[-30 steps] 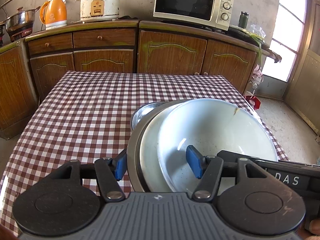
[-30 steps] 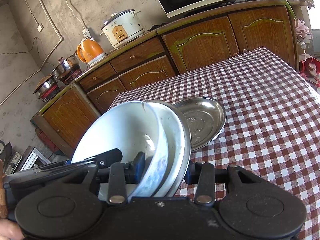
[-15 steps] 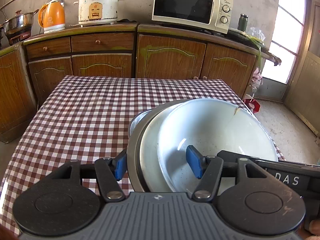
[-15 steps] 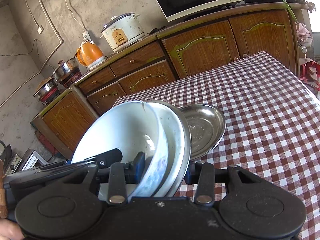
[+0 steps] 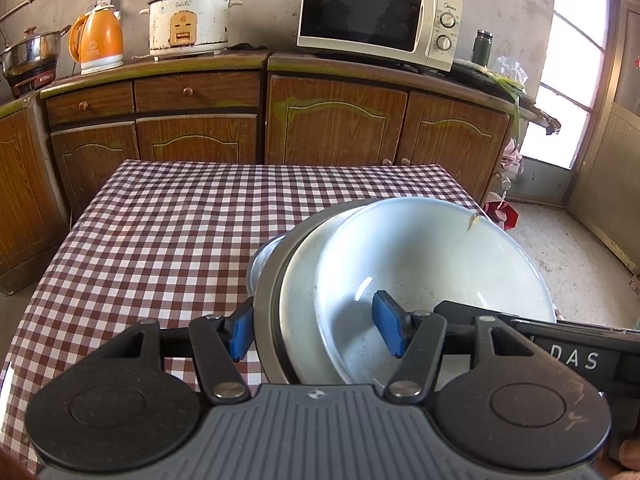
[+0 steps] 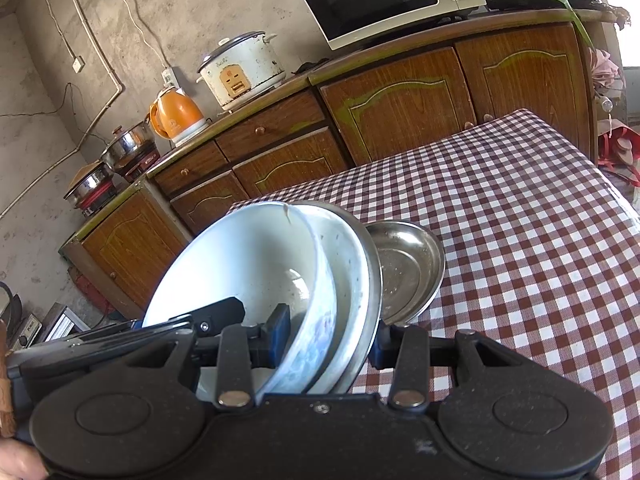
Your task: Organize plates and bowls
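While both claws meet in the lower middle of each frame, they grip one stack of dishes from two sides. The left claw point(image 5: 316, 330) has its blue pads clamped on the stack, one pad point(image 5: 242, 332) outside the metal rim and one inside the white bowl point(image 5: 432, 264). The right claw point(image 6: 330, 334) is clamped on the same stack, one finger inside the bowl and the other outside the metal rim. The white bowl sits tilted inside a second white bowl point(image 5: 300, 280), and that one sits inside a metal plate point(image 5: 266, 304). The stack is held up on its edge above the table point(image 5: 160, 232), which has a red and white checked cloth. Just to the right of the stack in the right view, a metal dish point(image 6: 408, 264) lies on the cloth, and I cannot tell if it touches the stack. Across the top of the left view, a microwave point(image 5: 376, 16), a rice cooker point(image 5: 188, 20) and an orange kettle point(image 5: 98, 42) stand on brown cupboards point(image 5: 336, 120).
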